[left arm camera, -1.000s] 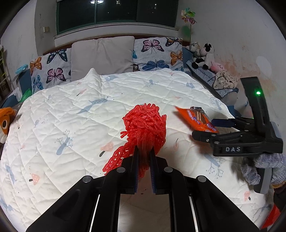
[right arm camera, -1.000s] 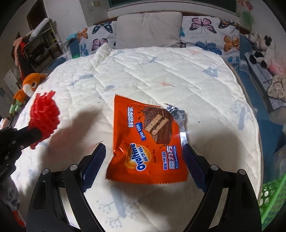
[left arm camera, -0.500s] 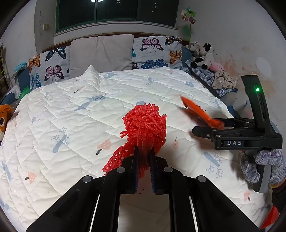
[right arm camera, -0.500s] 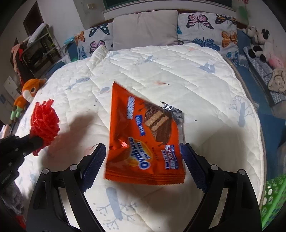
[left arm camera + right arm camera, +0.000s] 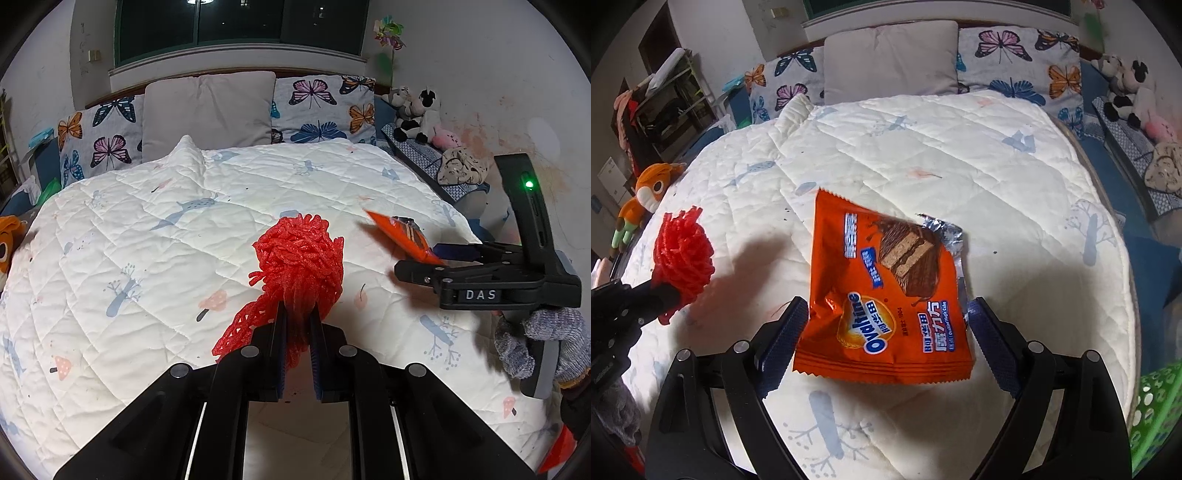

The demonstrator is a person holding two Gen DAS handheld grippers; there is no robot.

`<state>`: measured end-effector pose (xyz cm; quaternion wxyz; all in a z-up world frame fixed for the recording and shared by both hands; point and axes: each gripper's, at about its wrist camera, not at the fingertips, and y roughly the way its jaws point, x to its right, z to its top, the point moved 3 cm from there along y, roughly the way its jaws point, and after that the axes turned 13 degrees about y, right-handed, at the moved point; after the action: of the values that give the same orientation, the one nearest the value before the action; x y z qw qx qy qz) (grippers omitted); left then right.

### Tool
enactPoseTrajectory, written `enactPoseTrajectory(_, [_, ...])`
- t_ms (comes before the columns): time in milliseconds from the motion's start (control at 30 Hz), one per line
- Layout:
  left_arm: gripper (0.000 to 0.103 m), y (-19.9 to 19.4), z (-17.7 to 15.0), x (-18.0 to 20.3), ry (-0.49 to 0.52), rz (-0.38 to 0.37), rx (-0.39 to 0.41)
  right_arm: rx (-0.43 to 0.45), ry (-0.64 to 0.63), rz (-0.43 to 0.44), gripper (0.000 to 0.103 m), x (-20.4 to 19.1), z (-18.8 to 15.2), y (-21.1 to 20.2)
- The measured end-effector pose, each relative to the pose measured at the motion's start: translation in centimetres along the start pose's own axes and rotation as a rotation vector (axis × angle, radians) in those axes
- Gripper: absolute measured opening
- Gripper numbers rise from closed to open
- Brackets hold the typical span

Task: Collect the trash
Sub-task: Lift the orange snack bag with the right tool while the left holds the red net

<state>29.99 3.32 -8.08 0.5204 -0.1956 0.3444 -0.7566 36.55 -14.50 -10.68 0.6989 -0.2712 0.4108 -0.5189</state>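
Note:
My left gripper (image 5: pixel 297 321) is shut on a red foam net (image 5: pixel 299 258) and holds it above the white quilted bed (image 5: pixel 147 236). The net also shows at the left of the right wrist view (image 5: pixel 683 254). My right gripper (image 5: pixel 886 317) has its blue-padded fingers (image 5: pixel 783 339) closed against both side edges of an orange Ovaltine wrapper (image 5: pixel 886 302), which is raised off the quilt (image 5: pixel 923 147) and tilted. In the left wrist view the wrapper (image 5: pixel 402 236) sticks up from the right gripper (image 5: pixel 417 264), seen edge-on.
Pillows (image 5: pixel 207 110) line the headboard. Plush toys (image 5: pixel 421 118) sit on the right side, an orange plush (image 5: pixel 650 192) on the left. A green perforated basket (image 5: pixel 1156 413) stands at the bed's lower right. A shelf (image 5: pixel 661 107) stands at far left.
The right gripper has closed in on the wrapper's sides and lifted it off the quilt, tilting it up. The left gripper keeps holding the red net, nearly still.

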Motion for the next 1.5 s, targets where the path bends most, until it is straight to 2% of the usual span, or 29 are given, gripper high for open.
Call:
enactPoseTrajectory(200, [0.011,0.1,-0.1,-0.1,-0.009,-0.006,-0.001,0.005,-0.003,-0.006,0.084,-0.1,0.0,0.2])
enactPoseTrajectory(333, [0.011,0.1,-0.2,0.0,-0.007,-0.010,-0.001,0.010,0.008,-0.018,0.074,0.3,-0.1,0.2])
enactPoseTrajectory(467, [0.011,0.1,-0.2,-0.1,-0.008,-0.009,0.000,0.027,0.029,-0.016,0.056,0.8,-0.2,-0.4])
enactPoseTrajectory(567, [0.011,-0.1,-0.1,0.3,-0.008,-0.012,0.004,0.038,0.041,-0.008,0.051,1.1,-0.3,-0.9])
enactPoseTrajectory(933, [0.011,-0.5,0.2,0.7,0.000,-0.014,0.010,0.038,0.045,0.013,0.050,1.0,-0.3,-1.3])
enactPoseTrajectory(967, [0.011,-0.6,0.2,0.6,-0.001,-0.014,0.011,0.036,0.044,0.015,0.051,1.0,-0.3,-1.3])
enactPoseTrajectory(1033, [0.011,-0.6,0.1,0.5,-0.004,-0.014,0.009,0.034,0.036,0.016,0.059,0.8,-0.4,-1.3])
enactPoseTrajectory(1100, [0.011,-0.6,0.0,0.4,-0.005,-0.012,0.009,0.037,0.024,0.019,0.073,0.6,-0.5,-1.5])
enactPoseTrajectory(1200, [0.011,-0.6,0.0,0.3,-0.007,-0.011,0.009,0.040,0.009,0.019,0.080,0.2,-0.7,-1.8])
enactPoseTrajectory(1267, [0.011,-0.6,-0.1,0.3,-0.007,-0.012,0.010,0.036,-0.001,0.019,0.081,-0.1,-0.7,-1.8])
enactPoseTrajectory(1367, [0.011,-0.6,-0.1,0.3,-0.007,-0.012,0.010,0.026,0.004,0.021,0.090,-0.6,-0.6,-1.8])
enactPoseTrajectory(1500, [0.011,-0.8,-0.1,0.1,-0.013,-0.010,0.011,0.019,0.007,0.010,0.093,-1.0,-0.3,-1.7])
